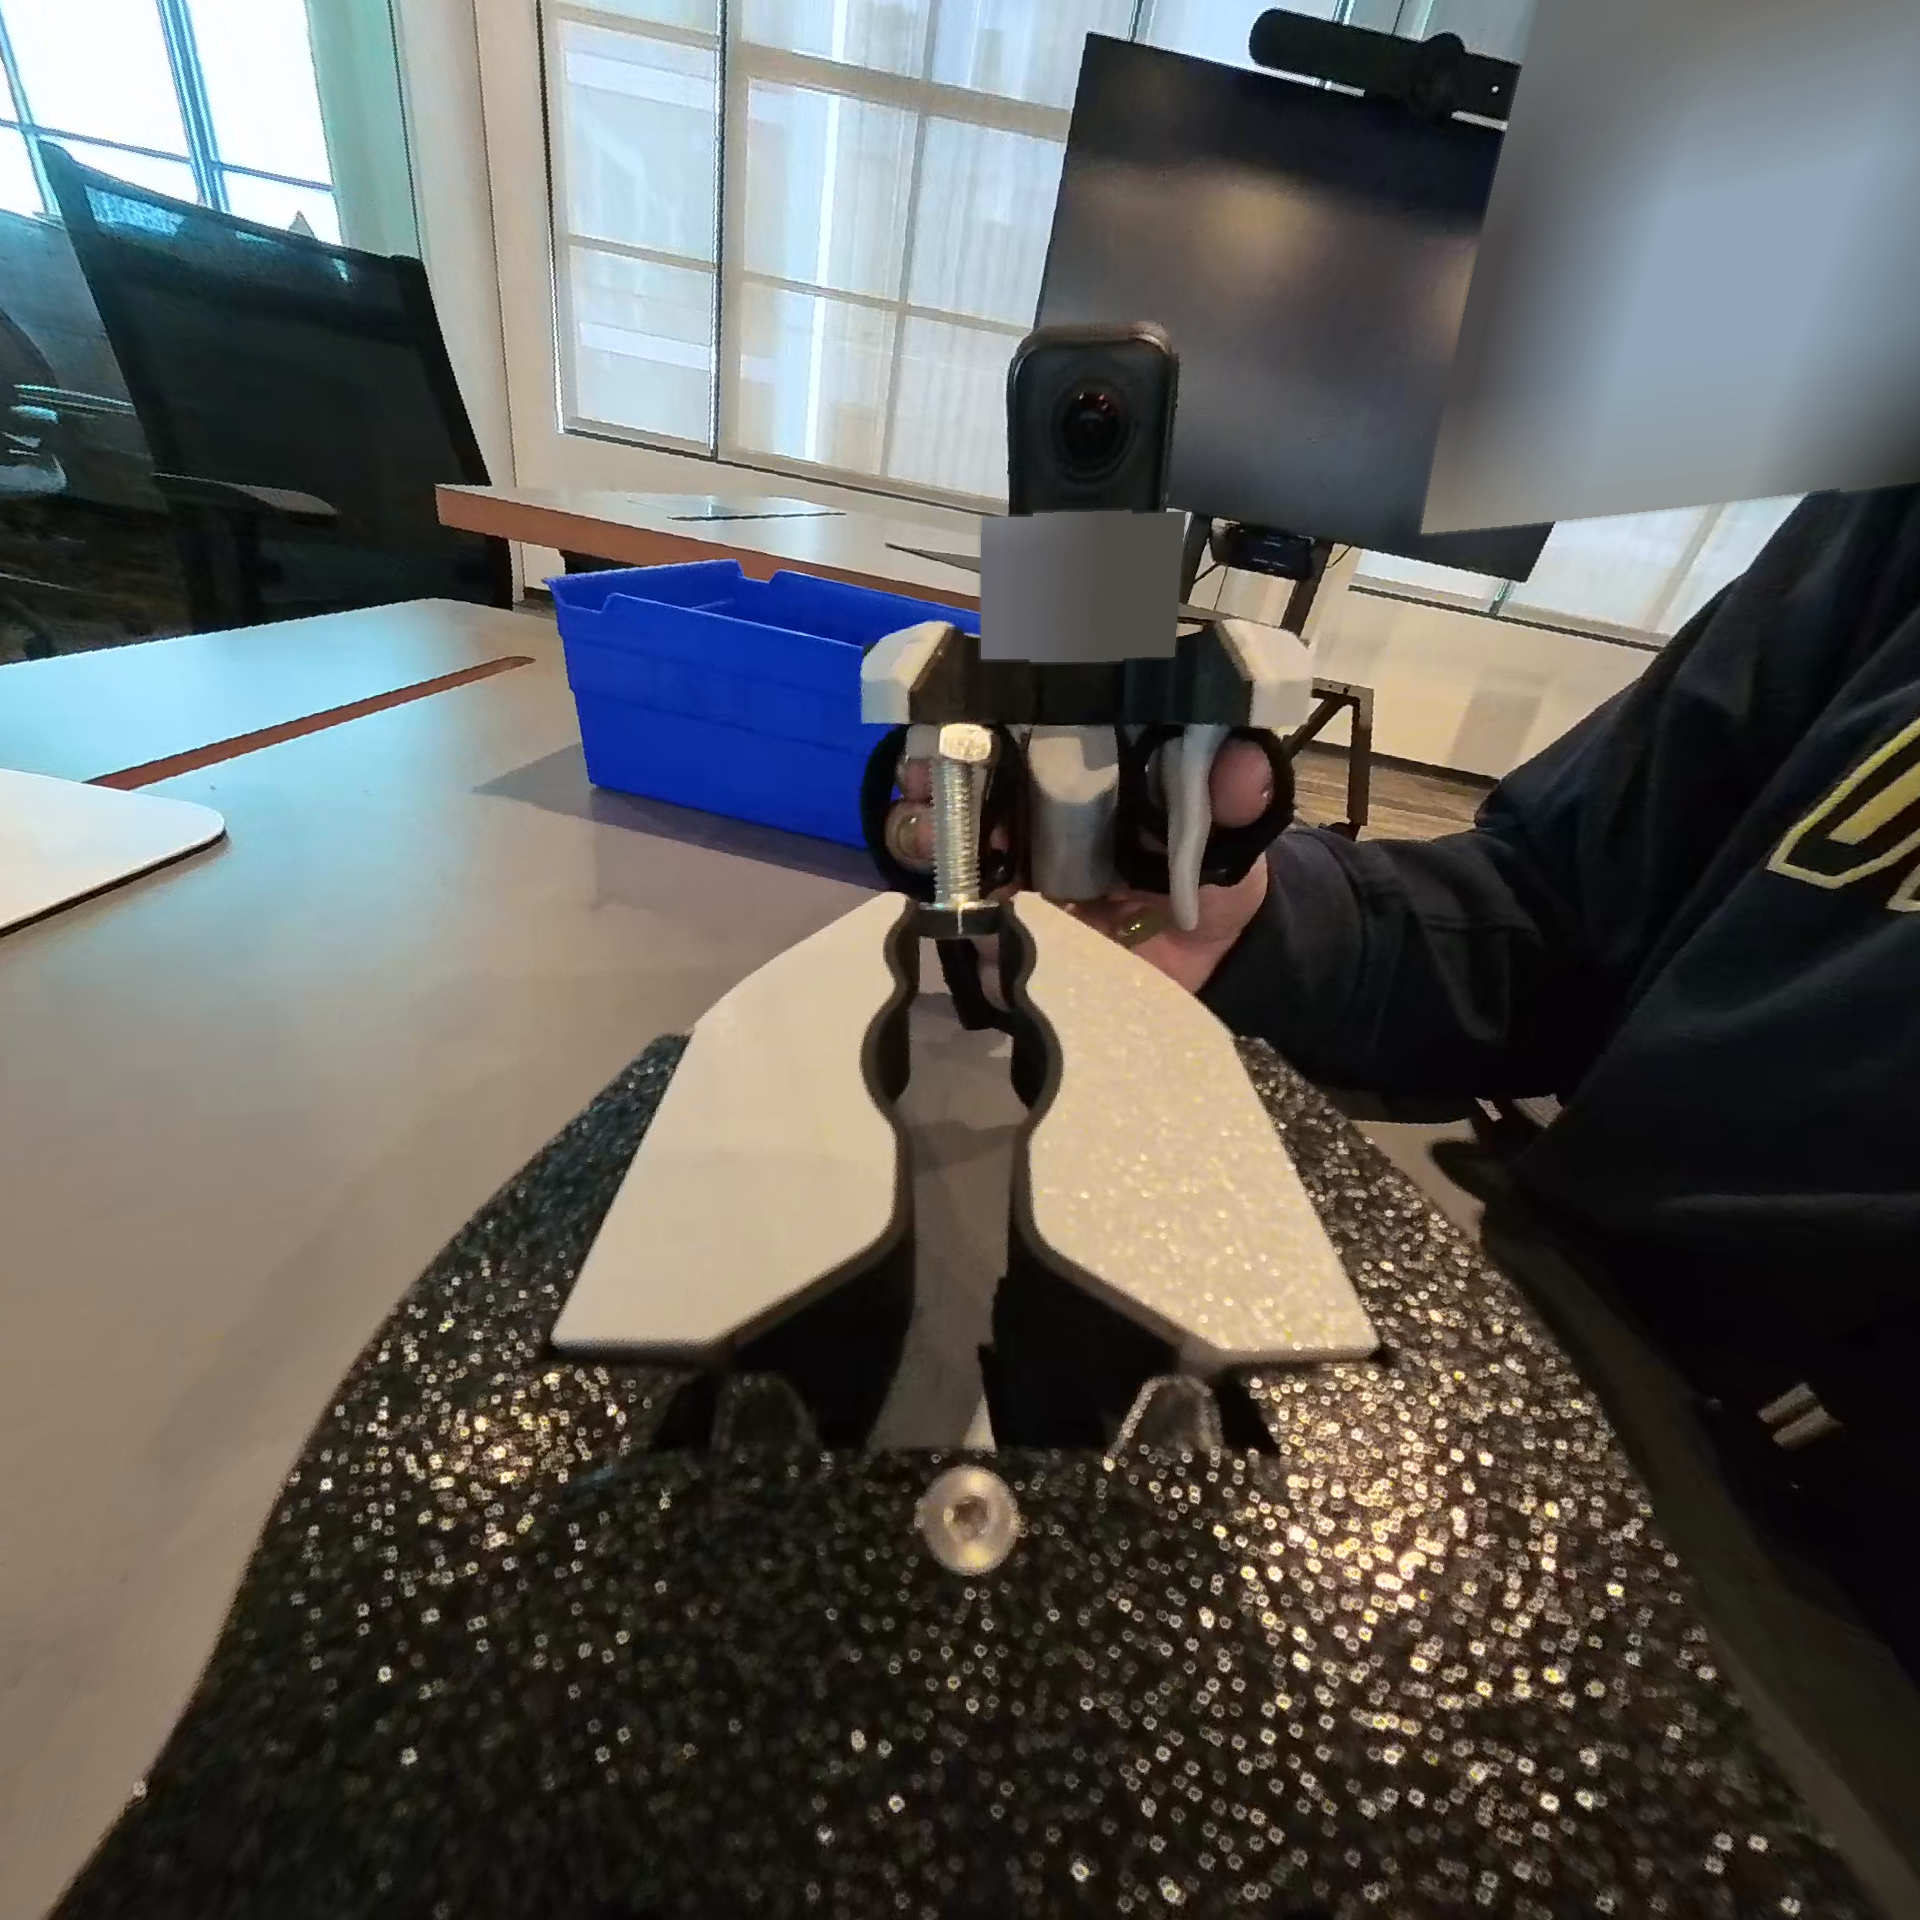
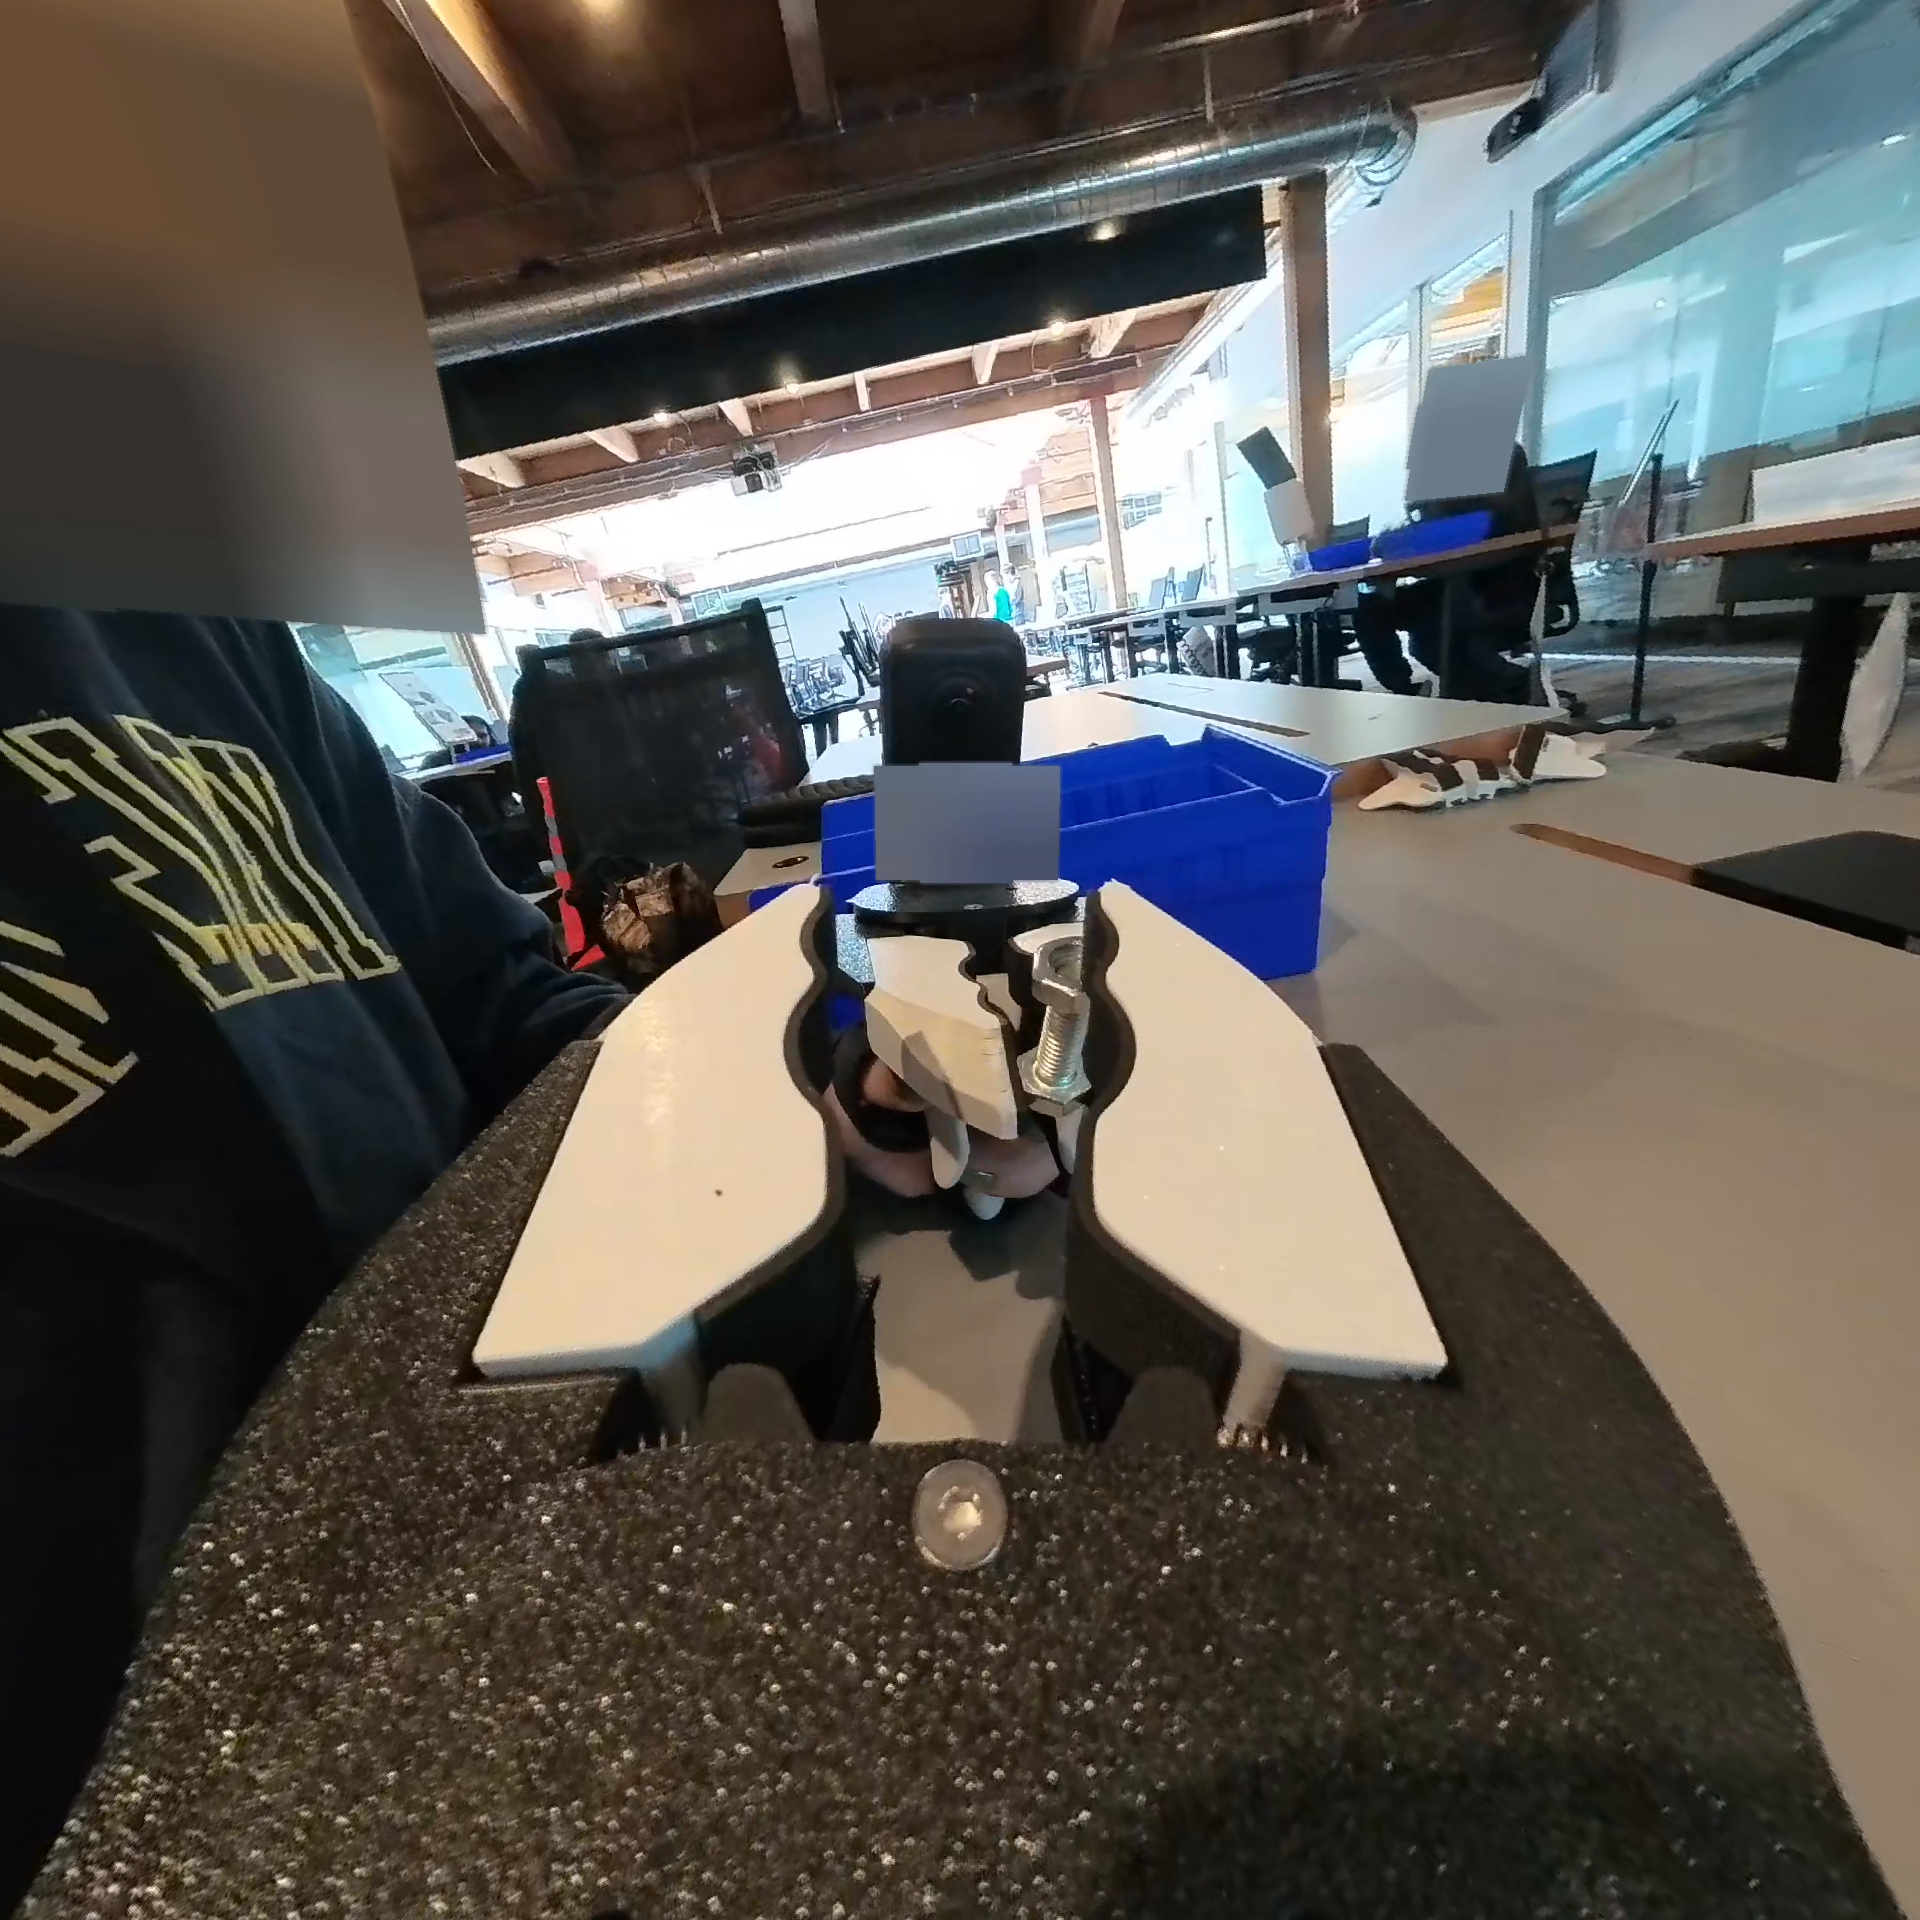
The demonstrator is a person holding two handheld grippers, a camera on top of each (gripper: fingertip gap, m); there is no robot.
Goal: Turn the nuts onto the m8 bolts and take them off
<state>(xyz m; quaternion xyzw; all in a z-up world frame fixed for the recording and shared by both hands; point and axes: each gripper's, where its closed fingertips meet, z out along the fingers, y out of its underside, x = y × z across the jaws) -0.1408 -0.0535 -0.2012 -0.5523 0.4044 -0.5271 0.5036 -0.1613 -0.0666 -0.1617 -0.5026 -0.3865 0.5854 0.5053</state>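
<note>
Grey tabletop (image 1: 312,1039) lies bare left of my left gripper (image 1: 953,928), whose narrow jaws clamp the nut (image 1: 953,921) on an upright M8 bolt (image 1: 957,821). My right gripper (image 2: 961,997) stands wide around that bolt, not pressing. Behind both, a blue bin (image 1: 717,707).

Bright window (image 1: 727,260) daylight (blown out) | fisheye edges | backgrounds soft

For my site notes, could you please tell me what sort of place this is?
Probably an open-plan workspace or lab: long grey tables, black mesh office chairs, exposed wooden ceiling beams and a metal duct.
</note>
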